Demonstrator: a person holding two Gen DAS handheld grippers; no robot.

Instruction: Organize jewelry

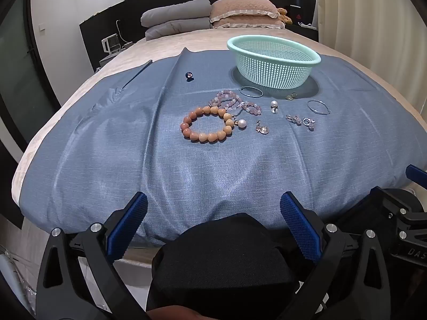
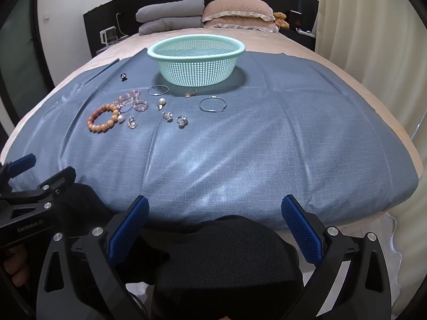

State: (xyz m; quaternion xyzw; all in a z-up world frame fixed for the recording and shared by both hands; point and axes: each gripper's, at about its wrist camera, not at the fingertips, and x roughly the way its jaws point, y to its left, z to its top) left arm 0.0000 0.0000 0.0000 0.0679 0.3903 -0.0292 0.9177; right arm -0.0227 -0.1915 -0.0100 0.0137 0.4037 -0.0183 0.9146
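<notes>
Both pairs of blue-padded fingers, left gripper (image 1: 213, 208) and right gripper (image 2: 214, 210), stand spread wide, grasping nothing. Jewelry, including an orange beaded bracelet (image 1: 207, 128), lies on the blue cloth (image 1: 133, 146) at 12 o'clock, before a mint-green plastic mesh basket (image 2: 197, 62). Only the right view shows a hand (image 2: 13, 266).

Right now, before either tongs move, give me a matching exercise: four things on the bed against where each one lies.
Things:
1. orange bead bracelet
2. mint basket
3. small dark bead
4. grey pillows

Places:
A. at the head of the bed
B. alone, left of the basket
C. far edge of the blue cloth
D. nearest jewelry piece, left end of the cluster

Pairs: 1-D, 2-C, 3-B, 4-A
</notes>
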